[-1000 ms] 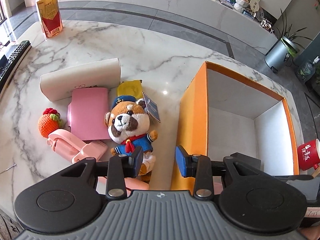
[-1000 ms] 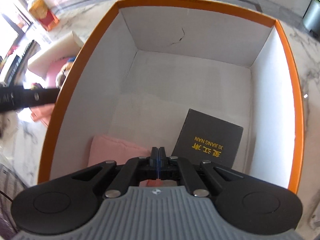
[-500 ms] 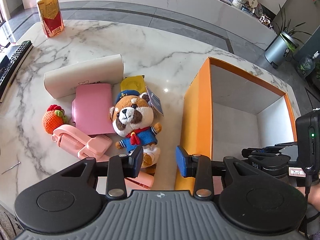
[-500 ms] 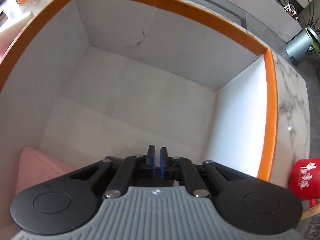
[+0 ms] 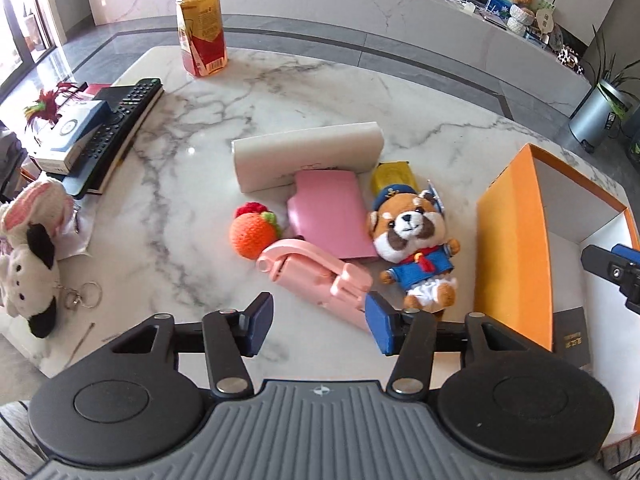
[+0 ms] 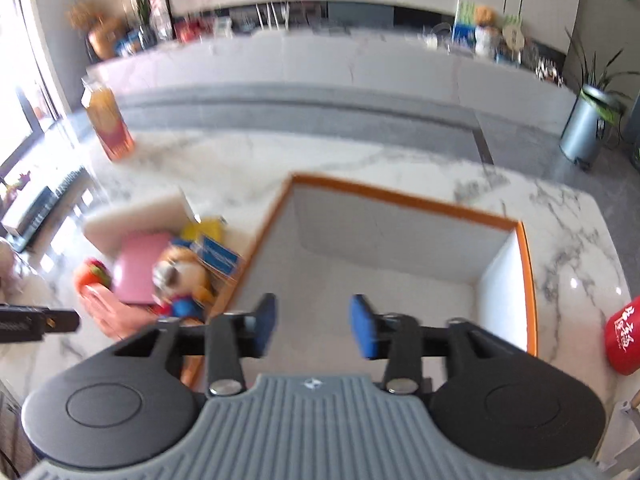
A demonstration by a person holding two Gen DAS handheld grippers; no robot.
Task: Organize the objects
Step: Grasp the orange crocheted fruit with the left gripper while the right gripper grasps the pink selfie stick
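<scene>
Both my grippers hang open and empty.
My left gripper (image 5: 318, 326) has just widened over the pink plastic clip (image 5: 316, 272); my right gripper (image 6: 313, 330), likewise widened, over the orange-rimmed cardboard box (image 6: 404, 200).

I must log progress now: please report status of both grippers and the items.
Left gripper open, empty, jaws just widened. Right gripper open, empty, above orange box. Pink clip, plush bear outside box.
</scene>
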